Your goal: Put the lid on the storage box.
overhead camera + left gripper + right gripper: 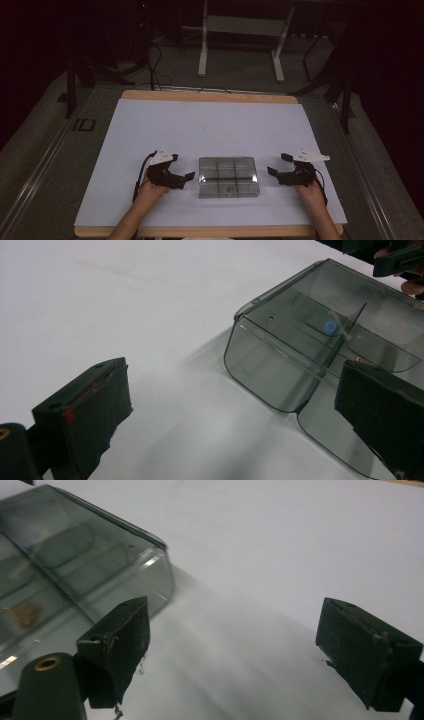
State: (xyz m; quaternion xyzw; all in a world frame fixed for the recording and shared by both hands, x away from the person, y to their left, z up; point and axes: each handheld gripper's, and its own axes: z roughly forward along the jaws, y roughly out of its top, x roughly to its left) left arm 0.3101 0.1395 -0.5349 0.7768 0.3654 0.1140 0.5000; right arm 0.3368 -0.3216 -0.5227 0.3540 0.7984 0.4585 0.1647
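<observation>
My left gripper (186,167) — jaws spread, grasping nothing; clear box (228,177) just to its right. My right gripper (279,164) likewise released — box just left.

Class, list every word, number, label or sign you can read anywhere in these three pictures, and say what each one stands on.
"ID": dark letters on the grey floor mat left of the table, in the high view.
No readable text on the clear smoky plastic compartment box, the white table sheet, or the left tongs and right tongs.
A small blue ring shows inside the box; it is a mark, not lettering.
</observation>
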